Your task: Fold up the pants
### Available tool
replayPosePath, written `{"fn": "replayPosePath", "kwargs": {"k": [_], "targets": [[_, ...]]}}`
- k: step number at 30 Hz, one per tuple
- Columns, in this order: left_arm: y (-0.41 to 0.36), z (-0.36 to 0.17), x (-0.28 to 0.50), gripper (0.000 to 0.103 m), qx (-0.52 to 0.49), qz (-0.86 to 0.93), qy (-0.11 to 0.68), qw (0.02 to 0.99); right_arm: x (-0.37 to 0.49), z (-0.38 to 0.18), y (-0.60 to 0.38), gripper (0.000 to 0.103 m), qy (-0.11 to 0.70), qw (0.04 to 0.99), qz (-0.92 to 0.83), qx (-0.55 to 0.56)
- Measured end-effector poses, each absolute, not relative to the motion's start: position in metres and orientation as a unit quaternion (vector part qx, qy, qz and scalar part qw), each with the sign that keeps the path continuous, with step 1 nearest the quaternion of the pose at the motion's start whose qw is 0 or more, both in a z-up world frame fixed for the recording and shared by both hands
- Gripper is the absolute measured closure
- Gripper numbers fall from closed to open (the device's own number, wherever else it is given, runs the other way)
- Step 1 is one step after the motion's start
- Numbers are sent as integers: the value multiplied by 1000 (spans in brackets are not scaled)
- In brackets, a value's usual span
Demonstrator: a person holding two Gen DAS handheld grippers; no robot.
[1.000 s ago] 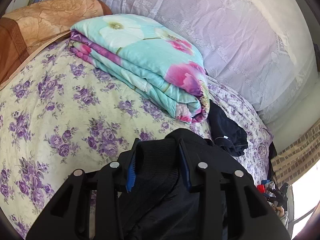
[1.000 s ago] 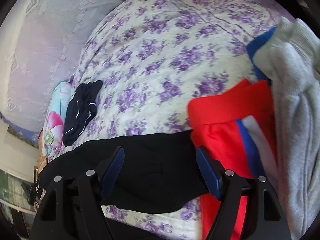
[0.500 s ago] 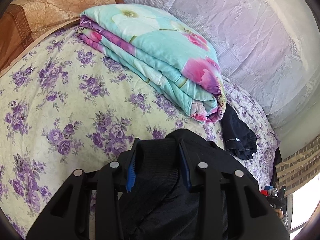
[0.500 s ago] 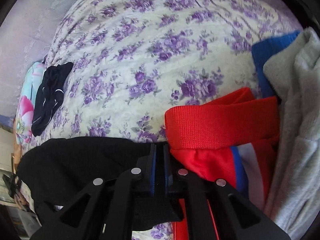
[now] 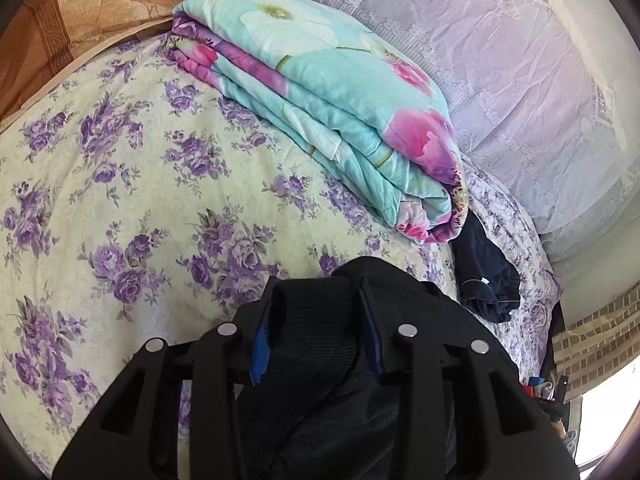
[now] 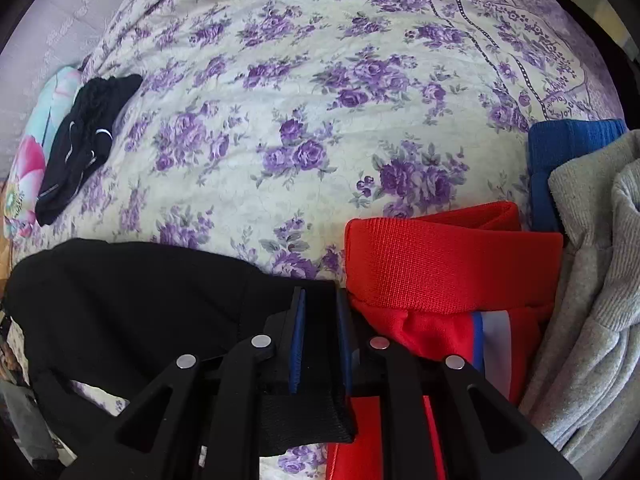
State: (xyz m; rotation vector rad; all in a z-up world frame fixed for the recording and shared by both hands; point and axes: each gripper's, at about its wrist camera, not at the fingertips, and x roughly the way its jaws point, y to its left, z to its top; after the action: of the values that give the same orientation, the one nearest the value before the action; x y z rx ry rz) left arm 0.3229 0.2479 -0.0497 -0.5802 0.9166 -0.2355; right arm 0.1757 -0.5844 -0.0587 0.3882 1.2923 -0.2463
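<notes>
The black pants (image 6: 140,288) lie bunched on the floral bedspread (image 6: 320,80) at the near edge. My right gripper (image 6: 320,294) points steeply down at their right end, beside the red pants (image 6: 448,256). A black band of the fabric sits pinched between its blue pads, and the jaws are opening slightly. In the left wrist view, my left gripper (image 5: 317,284) is shut on a thick fold of the black pants (image 5: 320,400), which fills the gap between its pads and hangs toward the camera.
A folded turquoise floral quilt (image 5: 328,112) lies ahead of the left gripper, with a small dark garment (image 5: 484,276) at its right end and a brown pillow (image 5: 80,8) at the back left. A grey garment (image 6: 592,280) and a blue one (image 6: 568,140) are heaped right of the red pants.
My right gripper went from wide open above the black pants to closed on their edge, tipping further down. My left gripper sank a little, still holding its fold.
</notes>
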Motion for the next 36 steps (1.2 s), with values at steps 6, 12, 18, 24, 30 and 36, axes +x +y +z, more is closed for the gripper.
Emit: {"fn": "replayPosePath", "kwargs": {"k": [6, 12, 18, 24, 30, 36], "targets": [[247, -49, 322, 66, -276, -111, 434, 850, 182, -60, -589, 67, 606, 762, -75, 216], [248, -51, 320, 65, -279, -108, 436, 849, 190, -68, -560, 4, 603, 771, 1, 206], [249, -50, 318, 64, -281, -110, 434, 849, 179, -70, -605, 3, 535, 754, 63, 375], [250, -56, 319, 64, -292, -103, 438, 844, 158, -60, -618, 12, 471, 782, 74, 402], [245, -53, 321, 63, -281, -92, 439, 848, 176, -67, -601, 52, 559, 780, -6, 283], [246, -64, 322, 63, -293, -89, 443, 843, 171, -78, -624, 89, 558, 769, -6, 311]]}}
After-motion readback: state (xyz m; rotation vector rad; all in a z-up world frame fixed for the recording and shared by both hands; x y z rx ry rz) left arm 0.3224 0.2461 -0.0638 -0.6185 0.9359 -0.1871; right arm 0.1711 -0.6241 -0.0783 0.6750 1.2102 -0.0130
